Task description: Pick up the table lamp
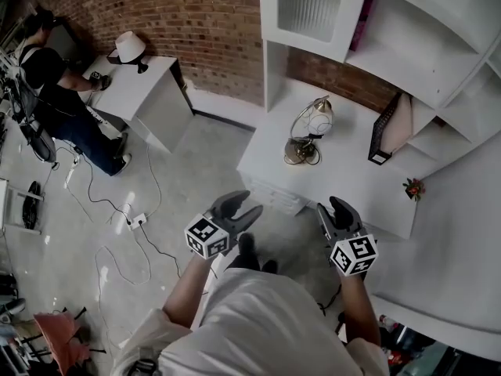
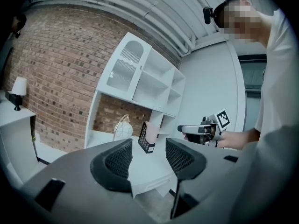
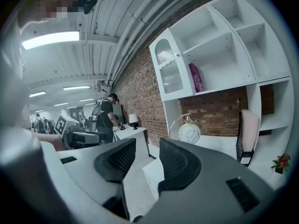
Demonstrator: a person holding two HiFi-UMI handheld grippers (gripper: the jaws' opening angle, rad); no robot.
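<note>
round white lamp in a thin metal hoop stands on the smooth white desk; left gripper and right gripper gape, empty.

**Lighting even, heavy fisheye**

Indoor, bright and flat. Main source: ceiling strip lights, slightly blown out. Glossy floor shows a soft sheen, only faint shadows. White surface reads near clipped. Both gripper views: black corners, shelf unit lines bow hard. Close-up fingers slightly soft; background sharp. Head view muted, edges bent too.
</note>
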